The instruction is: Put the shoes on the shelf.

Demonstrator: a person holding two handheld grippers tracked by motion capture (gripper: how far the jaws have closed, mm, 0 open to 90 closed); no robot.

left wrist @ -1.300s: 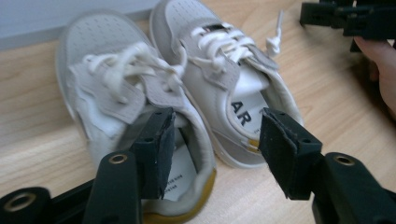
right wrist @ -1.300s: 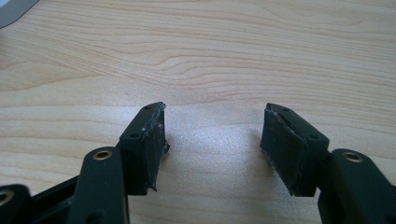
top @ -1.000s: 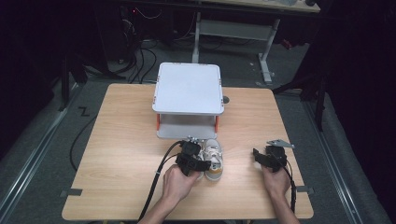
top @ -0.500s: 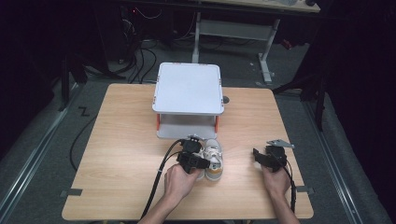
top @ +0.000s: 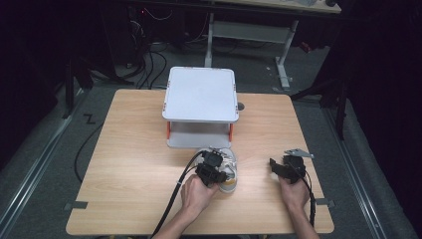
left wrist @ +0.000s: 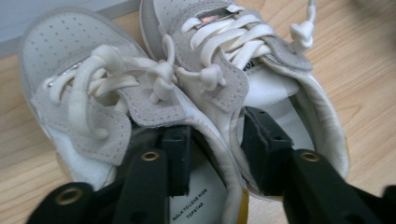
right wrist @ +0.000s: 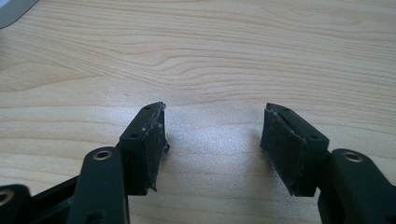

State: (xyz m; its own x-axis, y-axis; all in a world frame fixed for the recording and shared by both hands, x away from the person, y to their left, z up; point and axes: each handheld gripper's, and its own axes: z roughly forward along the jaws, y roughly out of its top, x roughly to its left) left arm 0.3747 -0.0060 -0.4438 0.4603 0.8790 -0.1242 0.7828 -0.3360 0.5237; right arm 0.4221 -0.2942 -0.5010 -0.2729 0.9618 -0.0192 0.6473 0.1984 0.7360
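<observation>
Close up, left hand-held gripper [left wrist: 212,135] just closing, pinches shoes' [left wrist: 187,93] inner walls; right hand-held gripper [right wrist: 212,135] open.

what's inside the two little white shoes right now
One jaw of the left gripper sits inside each white shoe, pinching their touching inner walls. A printed insole shows in one shoe; both toe ends are covered.

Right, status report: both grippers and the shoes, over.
Left gripper has just been closing, one jaw inside each of the two white shoes, pinching their inner walls together. Right gripper open over bare table. Two-tier white shelf stands just beyond.
</observation>
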